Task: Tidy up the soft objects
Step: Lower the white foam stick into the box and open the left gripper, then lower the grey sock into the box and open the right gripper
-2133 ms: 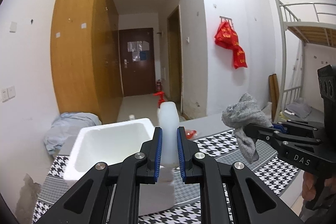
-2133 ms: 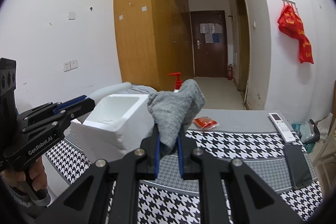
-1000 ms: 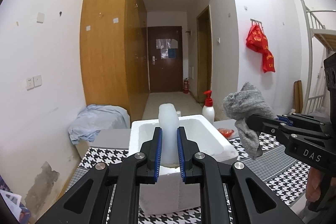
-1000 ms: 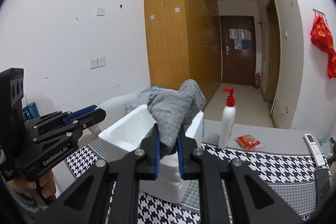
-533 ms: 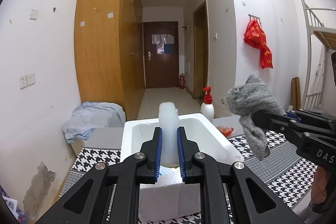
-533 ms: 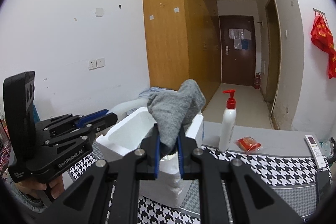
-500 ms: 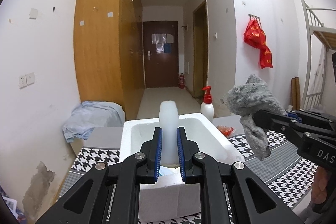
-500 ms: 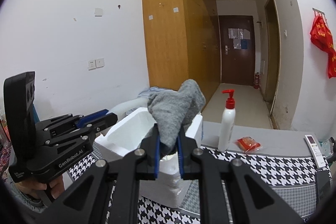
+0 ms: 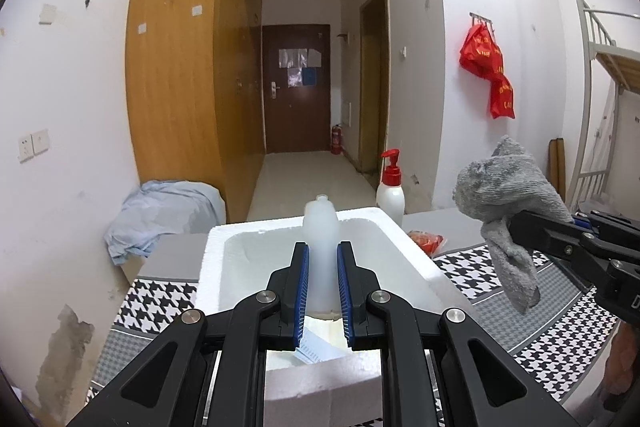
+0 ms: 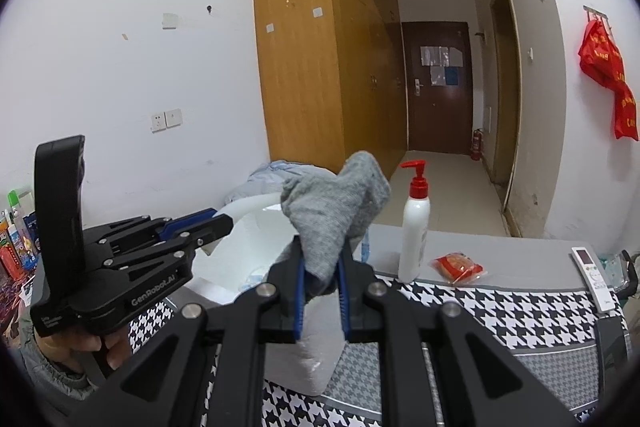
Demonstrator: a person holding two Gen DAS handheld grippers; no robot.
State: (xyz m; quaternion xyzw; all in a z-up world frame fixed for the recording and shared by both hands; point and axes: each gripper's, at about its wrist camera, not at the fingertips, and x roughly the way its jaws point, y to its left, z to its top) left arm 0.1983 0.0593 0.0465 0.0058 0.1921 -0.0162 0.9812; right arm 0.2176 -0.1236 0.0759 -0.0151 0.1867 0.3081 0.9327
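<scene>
My left gripper (image 9: 322, 291) clamps a translucent plastic bottle (image 9: 321, 247) above the foam box (image 9: 248, 247), ready to drop it; my right gripper (image 10: 320, 285) pinches the grey sock (image 10: 334, 211) beside the box.

A coarse grey knitted cloth (image 10: 334, 215) hangs from matt black plastic jaws lined with ribbed blue pads (image 10: 299, 301). A translucent, smooth plastic bottle (image 9: 321, 251) stands over a grainy white foam box (image 9: 416, 267). A woven houndstooth cover (image 9: 560, 311) drapes the table; the wardrobe (image 9: 180, 67) shows satin wood veneer.
</scene>
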